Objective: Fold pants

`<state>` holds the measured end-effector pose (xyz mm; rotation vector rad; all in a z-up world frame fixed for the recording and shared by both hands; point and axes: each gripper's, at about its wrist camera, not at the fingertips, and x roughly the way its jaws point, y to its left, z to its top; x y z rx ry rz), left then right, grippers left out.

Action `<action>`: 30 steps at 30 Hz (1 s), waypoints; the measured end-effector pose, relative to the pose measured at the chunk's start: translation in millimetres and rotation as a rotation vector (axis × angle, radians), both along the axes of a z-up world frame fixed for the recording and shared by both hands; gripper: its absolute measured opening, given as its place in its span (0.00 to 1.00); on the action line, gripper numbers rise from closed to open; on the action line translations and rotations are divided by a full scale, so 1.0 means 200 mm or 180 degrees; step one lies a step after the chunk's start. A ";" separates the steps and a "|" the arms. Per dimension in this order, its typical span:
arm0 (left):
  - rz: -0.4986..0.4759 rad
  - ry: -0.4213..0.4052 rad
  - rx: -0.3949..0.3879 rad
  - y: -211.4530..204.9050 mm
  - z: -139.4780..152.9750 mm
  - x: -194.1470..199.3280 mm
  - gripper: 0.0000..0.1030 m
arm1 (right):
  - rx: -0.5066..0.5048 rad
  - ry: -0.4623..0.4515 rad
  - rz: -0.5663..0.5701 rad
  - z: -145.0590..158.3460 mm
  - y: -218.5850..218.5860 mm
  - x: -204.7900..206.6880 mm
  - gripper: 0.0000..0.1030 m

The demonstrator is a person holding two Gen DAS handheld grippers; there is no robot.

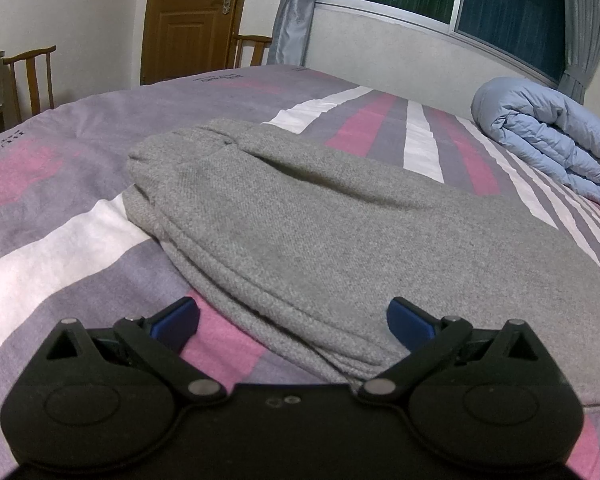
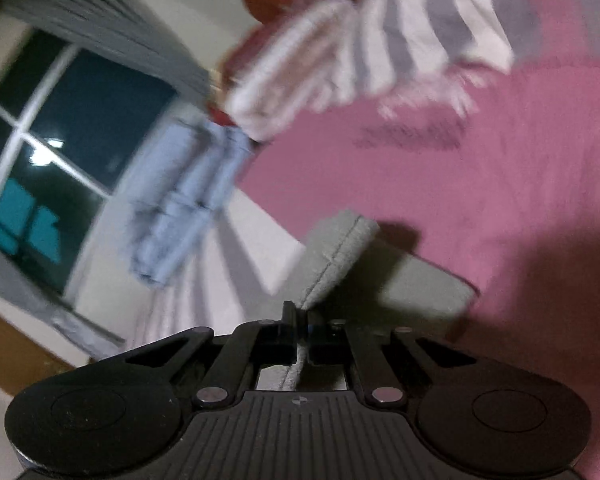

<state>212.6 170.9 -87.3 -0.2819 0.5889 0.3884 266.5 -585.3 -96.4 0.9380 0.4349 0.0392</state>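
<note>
Grey pants lie folded on the striped bed.

Left gripper hangs wide open over their near edge; right gripper pinches a pants hem, its view blurred, the bedding beyond smeared.

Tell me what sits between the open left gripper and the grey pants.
Nothing visible. The left gripper has open jaws right at the near edge of the grey pants, with only striped bedspread beneath.
</note>
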 end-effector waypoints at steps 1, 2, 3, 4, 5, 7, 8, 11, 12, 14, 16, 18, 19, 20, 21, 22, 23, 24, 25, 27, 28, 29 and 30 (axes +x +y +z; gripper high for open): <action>-0.0001 -0.0001 -0.0003 0.00 0.00 0.00 0.94 | -0.0054 0.0022 0.0011 0.00 -0.01 -0.03 0.05; -0.0001 -0.0001 -0.0005 0.00 0.00 0.00 0.94 | -0.0090 0.0093 0.0002 -0.03 0.00 -0.02 0.05; -0.0001 -0.0001 -0.0006 0.00 0.00 0.00 0.94 | -0.0083 0.0234 -0.0013 -0.08 -0.02 -0.01 0.05; -0.0001 -0.0002 -0.0007 0.00 0.00 0.00 0.94 | -0.0032 0.0372 -0.0012 -0.14 -0.02 0.01 0.05; -0.0001 -0.0001 -0.0005 0.00 0.00 0.00 0.94 | 0.0050 0.0507 -0.0006 -0.22 -0.04 0.03 0.05; -0.0002 -0.0001 -0.0004 0.00 0.00 0.00 0.94 | 0.0170 0.0440 -0.0058 -0.26 -0.04 0.04 0.05; -0.0003 -0.0002 -0.0006 0.00 0.00 0.00 0.94 | 0.0160 0.0421 -0.0070 -0.25 -0.03 0.04 0.05; -0.0004 -0.0004 -0.0003 0.00 0.00 0.00 0.94 | 0.0164 0.0183 -0.0088 -0.17 -0.03 0.02 0.05; -0.0004 -0.0004 -0.0005 0.00 0.00 0.00 0.94 | 0.0146 0.0166 -0.0101 -0.15 -0.04 0.01 0.05; -0.0002 -0.0004 -0.0006 0.00 0.00 0.00 0.94 | 0.0029 0.0261 -0.0146 -0.15 -0.04 0.01 0.05; -0.0005 -0.0004 -0.0003 0.00 0.00 -0.01 0.94 | 0.0040 0.0360 -0.0199 -0.21 -0.07 0.00 0.05; -0.0010 -0.0005 -0.0006 0.00 0.00 -0.01 0.94 | 0.0115 0.0378 -0.0191 -0.28 -0.09 -0.01 0.04; -0.0009 -0.0006 -0.0009 0.00 0.00 -0.01 0.94 | 0.0070 0.0370 -0.0174 -0.28 -0.08 -0.01 0.03; -0.0007 -0.0005 -0.0008 0.00 0.00 -0.01 0.94 | 0.0026 0.0375 -0.0176 -0.28 -0.07 -0.01 0.03; -0.0006 -0.0004 -0.0004 0.00 0.00 -0.01 0.94 | 0.0053 0.0388 -0.0186 -0.28 -0.07 0.00 0.03; -0.0007 -0.0005 -0.0005 0.00 0.00 -0.01 0.94 | 0.0115 0.0395 -0.0178 -0.27 -0.07 0.00 0.03; -0.0008 -0.0007 -0.0007 0.00 0.00 -0.01 0.94 | 0.0150 0.0386 -0.0174 -0.26 -0.08 0.00 0.03; -0.0009 -0.0009 -0.0009 0.00 0.00 -0.01 0.94 | 0.0166 0.0356 -0.0160 -0.25 -0.09 -0.01 0.04; -0.0010 -0.0010 -0.0010 0.00 0.00 -0.01 0.94 | 0.0175 0.0307 -0.0126 -0.24 -0.10 -0.03 0.06; -0.0009 -0.0013 -0.0013 0.00 0.00 -0.01 0.94 | 0.0109 0.0304 -0.0092 -0.21 -0.10 -0.07 0.11; -0.0010 -0.0015 -0.0014 0.00 0.00 -0.01 0.94 | 0.0039 0.0286 -0.0121 -0.18 -0.09 -0.10 0.11; -0.0010 -0.0017 -0.0014 0.00 0.00 -0.01 0.94 | 0.0005 0.0234 -0.0165 -0.16 -0.09 -0.15 0.11; -0.0011 -0.0020 -0.0017 0.00 0.00 -0.01 0.94 | 0.0018 0.0213 -0.0197 -0.14 -0.08 -0.19 0.11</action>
